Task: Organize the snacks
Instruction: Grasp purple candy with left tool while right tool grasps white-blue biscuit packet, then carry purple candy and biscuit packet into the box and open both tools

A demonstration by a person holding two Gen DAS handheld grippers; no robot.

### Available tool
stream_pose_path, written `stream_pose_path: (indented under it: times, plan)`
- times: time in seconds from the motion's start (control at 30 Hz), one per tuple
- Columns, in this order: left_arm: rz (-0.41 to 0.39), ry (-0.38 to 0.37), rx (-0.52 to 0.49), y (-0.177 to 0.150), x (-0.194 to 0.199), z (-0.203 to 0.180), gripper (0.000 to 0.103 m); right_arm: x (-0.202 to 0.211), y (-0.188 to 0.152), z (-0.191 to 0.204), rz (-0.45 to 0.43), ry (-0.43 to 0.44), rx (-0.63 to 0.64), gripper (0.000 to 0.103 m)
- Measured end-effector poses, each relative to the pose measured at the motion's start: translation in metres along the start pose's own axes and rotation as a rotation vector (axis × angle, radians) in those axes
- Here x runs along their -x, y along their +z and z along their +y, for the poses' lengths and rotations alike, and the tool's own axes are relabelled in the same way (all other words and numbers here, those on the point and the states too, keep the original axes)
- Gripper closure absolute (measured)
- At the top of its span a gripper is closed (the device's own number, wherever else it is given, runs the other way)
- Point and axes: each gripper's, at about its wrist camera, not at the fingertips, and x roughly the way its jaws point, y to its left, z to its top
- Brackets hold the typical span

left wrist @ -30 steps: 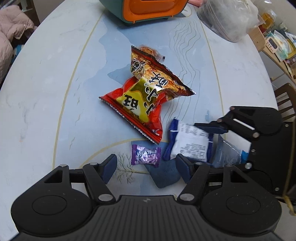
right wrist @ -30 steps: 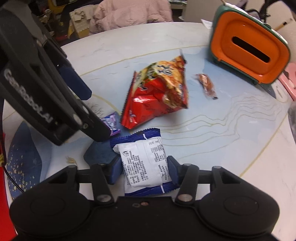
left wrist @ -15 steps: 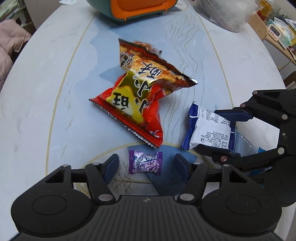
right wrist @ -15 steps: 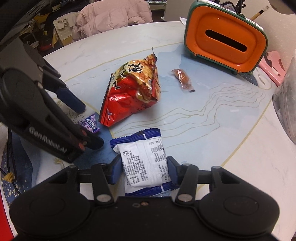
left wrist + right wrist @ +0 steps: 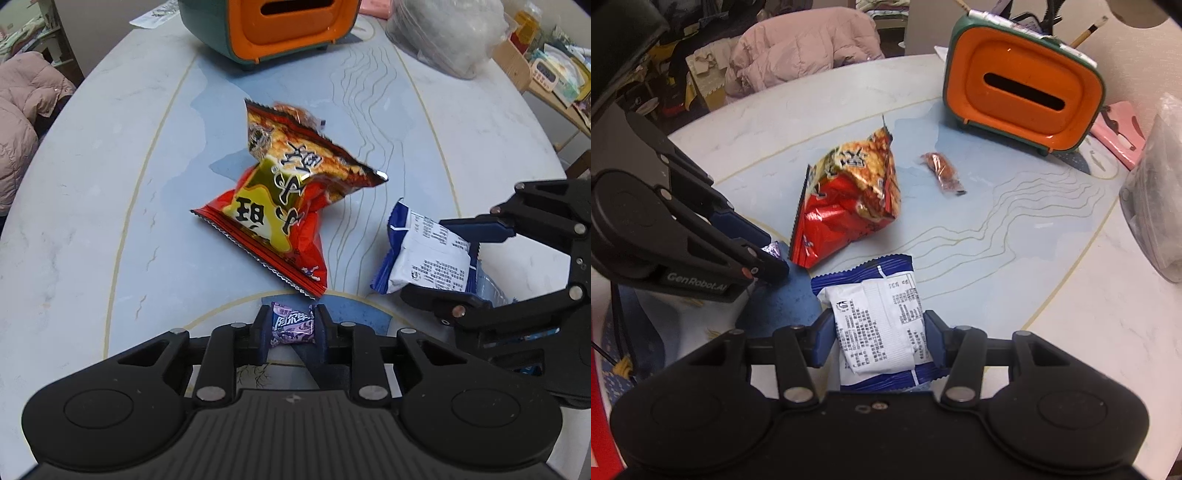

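Two hand-held grippers work a marbled worktop (image 5: 110, 184) strewn with snacks: the left gripper (image 5: 291, 328), its jaws having just been closing, now pinches a small purple candy (image 5: 292, 325) by its sides, low over the worktop's near edge, while the right gripper (image 5: 879, 336) grasps a blue-and-white packet (image 5: 877, 325) across its middle, the packet's far end resting on or just above the surface. A red crisp bag (image 5: 284, 206) lies loose between them and an orange-fronted box (image 5: 1023, 92) with a slot, and a small orange sausage stick (image 5: 942, 171) sits apart beyond the bag. The candy looks the likelier to go astray: it is slick, light and caught only at its wrapper edges, so a quick lift or twist may let it squirt free or spin in the jaws. The packet is soft and puffed, and a hard squeeze may crush what is inside, while a slack one may let it sag and slide. The two grippers sit near each other, so a careless swing may knock them together or sweep the crisp bag aside.
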Motion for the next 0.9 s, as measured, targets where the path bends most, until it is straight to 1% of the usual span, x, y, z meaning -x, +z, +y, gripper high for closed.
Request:
stream_pose_path:
  times: [0.27,0.47,0.7,0.9]
  plan:
    - [-0.040,-0.032,0.010,-0.003,0.043,0.002,0.080,0.047,0.001,0.011,-0.047,-0.026,-0.052,0.054]
    - [-0.076,-0.046,-0.014,-0.013,0.085,-0.001,0.080,0.089,-0.004,0.032,-0.070,-0.053,-0.072,0.054]
    - [-0.098,-0.059,-0.059,-0.041,0.134,-0.002,0.080,0.136,-0.014,0.069,-0.085,-0.072,-0.092,0.054]
    - [-0.094,-0.072,-0.086,-0.075,0.170,0.000,0.080,0.173,-0.026,0.112,-0.095,-0.091,-0.097,0.054]
